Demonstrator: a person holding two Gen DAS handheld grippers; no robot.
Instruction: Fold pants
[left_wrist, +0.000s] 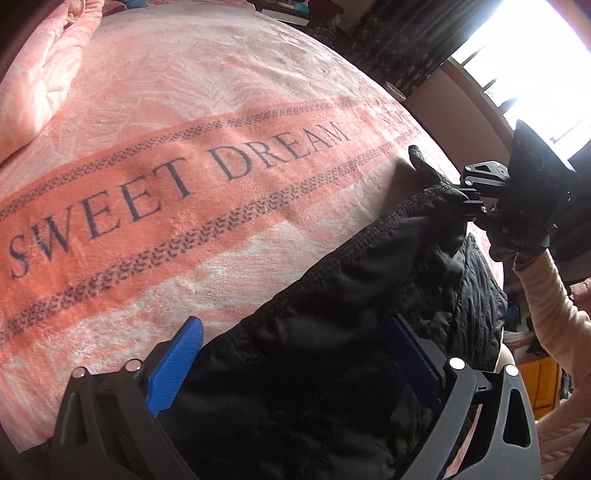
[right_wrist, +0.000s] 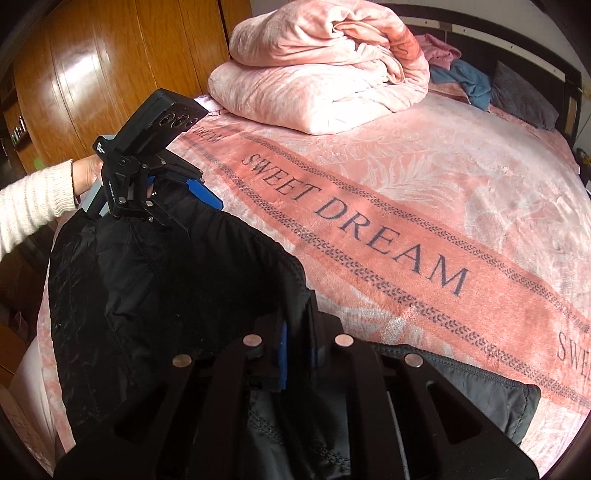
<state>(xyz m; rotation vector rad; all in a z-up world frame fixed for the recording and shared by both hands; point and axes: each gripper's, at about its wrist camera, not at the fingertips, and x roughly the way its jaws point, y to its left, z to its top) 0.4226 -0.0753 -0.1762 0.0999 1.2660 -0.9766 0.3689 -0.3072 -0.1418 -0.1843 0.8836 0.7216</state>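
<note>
Both grippers, left gripper (left_wrist: 295, 354) lower centre and right gripper (right_wrist: 299, 350) bottom centre, clamp the black pants (right_wrist: 166, 277) waistband, holding it lifted and spread over the pink blanket (right_wrist: 424, 166), presumably to lay it flat.

- I'm looking at a big bed covered in a fuzzy pink blanket (right_wrist: 461, 173) with a darker salmon stripe that reads "SWEET DREAM" in grey letters.
- Near the head there's a bulky folded pale-pink quilt (right_wrist: 325, 70), with a dark grey pillow (right_wrist: 524, 98) and some blue and pink clothes (right_wrist: 458, 75) just beside it.
- A glossy brown wooden wardrobe (right_wrist: 122, 74) stands along one side of the bed.
- On the other side I get a bright, blown-out window (left_wrist: 532, 62) next to dark patterned curtains (left_wrist: 402, 40).
</note>
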